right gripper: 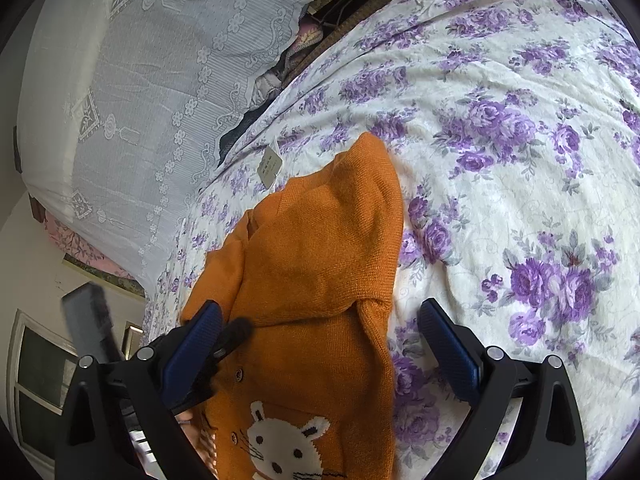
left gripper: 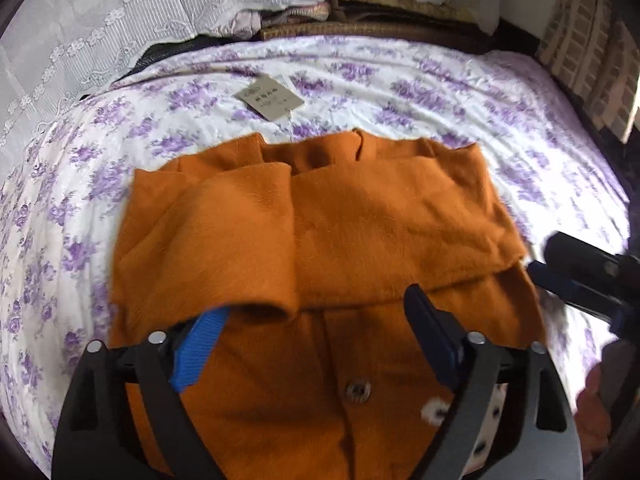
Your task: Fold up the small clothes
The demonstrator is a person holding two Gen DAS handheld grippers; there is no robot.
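Observation:
An orange knitted cardigan (left gripper: 360, 220) lies on the floral bed sheet (left gripper: 400, 80), both sleeves folded across its body. A button (left gripper: 357, 390) shows on its front placket. My left gripper (left gripper: 316, 320) hovers open above the garment's middle, nothing between its blue pads. In the right wrist view the cardigan (right gripper: 320, 248) shows a white rabbit motif (right gripper: 288, 440). My right gripper (right gripper: 324, 340) stands open astride the cardigan's right edge, pads not pressing it; it also shows from the left wrist as the right gripper (left gripper: 546, 254) at the garment's right side.
A paper hang tag (left gripper: 270, 98) lies on the sheet beyond the collar. A white lace cover (right gripper: 140, 100) drapes over bedding at the far side. Piled fabrics (left gripper: 304, 14) sit behind the bed. Bare sheet (right gripper: 520, 160) spreads to the right.

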